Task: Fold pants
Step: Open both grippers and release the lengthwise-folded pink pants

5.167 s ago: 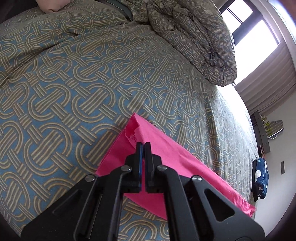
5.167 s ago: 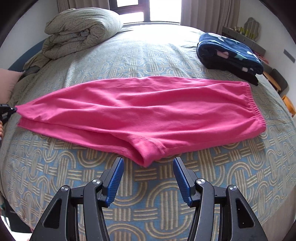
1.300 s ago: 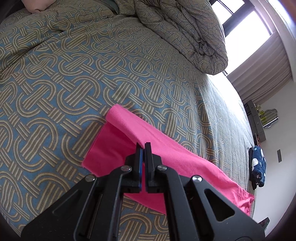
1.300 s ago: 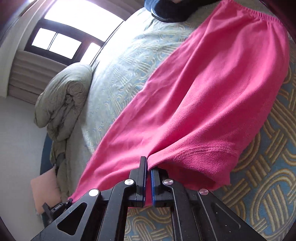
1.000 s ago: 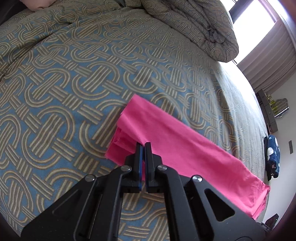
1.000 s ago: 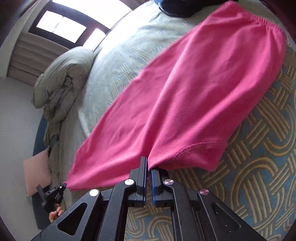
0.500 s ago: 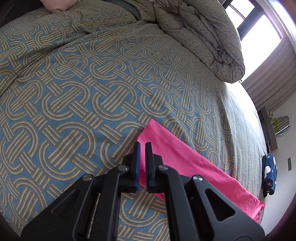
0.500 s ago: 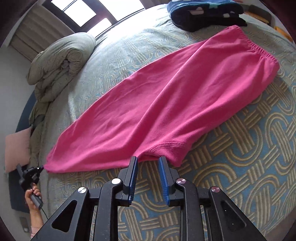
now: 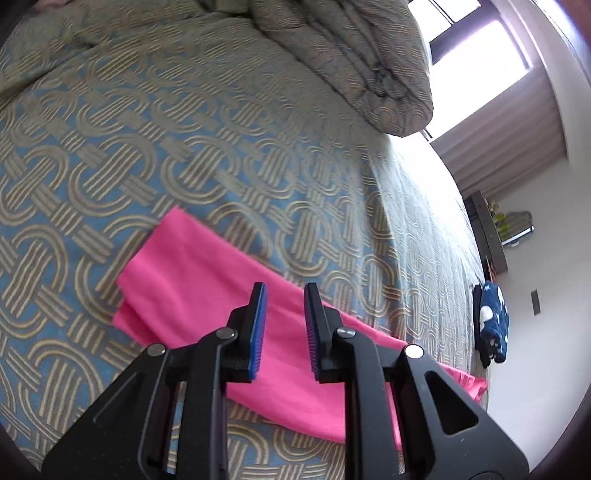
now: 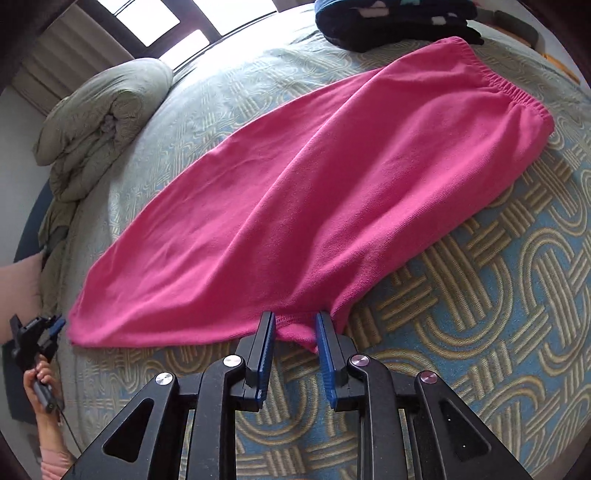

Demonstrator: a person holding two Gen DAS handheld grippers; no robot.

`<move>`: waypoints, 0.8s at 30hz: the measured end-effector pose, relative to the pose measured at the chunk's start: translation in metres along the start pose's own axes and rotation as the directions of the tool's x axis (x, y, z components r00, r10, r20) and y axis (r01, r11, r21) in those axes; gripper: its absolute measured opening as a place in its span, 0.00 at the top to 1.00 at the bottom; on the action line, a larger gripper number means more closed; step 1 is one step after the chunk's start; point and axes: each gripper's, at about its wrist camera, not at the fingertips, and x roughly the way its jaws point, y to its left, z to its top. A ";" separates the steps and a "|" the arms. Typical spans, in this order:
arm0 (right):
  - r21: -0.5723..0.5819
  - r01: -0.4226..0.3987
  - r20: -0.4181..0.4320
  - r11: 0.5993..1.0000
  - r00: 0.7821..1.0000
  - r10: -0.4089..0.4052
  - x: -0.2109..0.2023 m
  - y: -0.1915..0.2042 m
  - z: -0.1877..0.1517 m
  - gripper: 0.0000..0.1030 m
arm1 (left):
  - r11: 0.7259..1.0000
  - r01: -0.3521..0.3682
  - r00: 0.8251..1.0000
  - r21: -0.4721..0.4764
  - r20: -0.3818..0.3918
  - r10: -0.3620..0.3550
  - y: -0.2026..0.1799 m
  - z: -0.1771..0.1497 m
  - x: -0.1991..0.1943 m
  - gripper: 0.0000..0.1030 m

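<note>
The pink pants (image 10: pixel 314 192) lie flat on the bed, folded lengthwise with one leg on the other, waistband (image 10: pixel 495 77) at the far right. My right gripper (image 10: pixel 294 332) is open, its jaws either side of the crotch corner at the near edge. My left gripper (image 9: pixel 283 317) is open and empty above the cuff end of the pants (image 9: pixel 192 273). The left gripper also shows in the right wrist view (image 10: pixel 40 332), held just off the cuffs.
The bed cover (image 10: pixel 498 295) has a blue and tan woven pattern. A rolled duvet (image 10: pixel 99 114) lies at the head end. A dark blue folded garment (image 10: pixel 391 18) sits beyond the waistband. A window and curtains (image 9: pixel 491 122) stand past the bed.
Both grippers have opened and let go of the pants, which now lie flat on the bed. The left gripper has drawn back a little from the cuffs.
</note>
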 end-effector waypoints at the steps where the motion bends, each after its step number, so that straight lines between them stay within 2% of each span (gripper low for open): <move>1: -0.009 0.014 0.000 1.000 1.000 -0.014 -0.002 0.000 0.000 0.79 | 0.999 -0.014 1.000 0.035 0.008 0.013 -0.009 0.001 -0.002 0.80; 5: -0.048 0.061 0.023 0.997 0.998 -0.060 -0.007 0.001 0.000 0.78 | 0.993 -0.094 0.995 0.071 0.031 0.092 -0.012 -0.001 -0.008 0.80; 9: -0.051 0.148 0.068 0.988 0.987 -0.144 -0.021 -0.011 0.003 0.77 | 0.966 -0.242 0.970 0.093 0.047 0.238 0.007 -0.017 -0.007 0.80; 11: -0.031 0.154 0.085 0.988 0.985 -0.151 -0.031 -0.024 0.009 0.77 | 0.958 -0.265 0.964 0.108 0.033 0.264 0.008 -0.027 -0.004 0.80; 13: -0.003 0.171 0.101 0.985 0.980 -0.170 -0.038 -0.038 0.020 0.77 | 0.956 -0.261 0.965 0.135 0.020 0.260 -0.004 -0.038 -0.001 0.80; 15: 0.058 0.168 0.137 0.984 0.975 -0.175 -0.050 -0.057 0.032 0.77 | 0.949 -0.242 0.970 0.200 0.013 0.245 -0.029 -0.052 0.004 0.78; 17: 0.132 0.145 0.191 0.981 0.967 -0.169 -0.066 -0.080 0.044 0.67 | 0.935 -0.211 0.976 0.284 0.005 0.219 -0.062 -0.071 0.009 0.64; 18: 0.165 0.140 0.229 0.976 0.957 -0.176 -0.074 -0.091 0.047 0.61 | 0.930 -0.181 0.981 0.321 -0.004 0.192 -0.082 -0.081 0.014 0.61; 19: 0.195 0.133 0.270 0.972 0.945 -0.184 -0.082 -0.104 0.050 0.49 | 0.923 -0.141 0.987 0.359 -0.025 0.160 -0.102 -0.090 0.019 0.58; 20: 0.220 0.125 0.307 0.967 0.933 -0.190 -0.088 -0.117 0.052 0.42 | 0.914 -0.091 0.991 0.396 -0.059 0.124 -0.124 -0.102 0.025 0.58; 22: 0.266 0.089 0.343 0.960 0.922 -0.181 -0.092 -0.143 0.060 0.38 | 0.890 0.019 0.988 0.455 -0.144 0.052 -0.167 -0.131 0.038 0.58; 24: 0.331 0.029 0.322 0.943 0.936 -0.142 -0.085 -0.172 0.067 0.37 | 0.853 0.136 0.971 0.503 -0.237 -0.016 -0.210 -0.167 0.048 0.58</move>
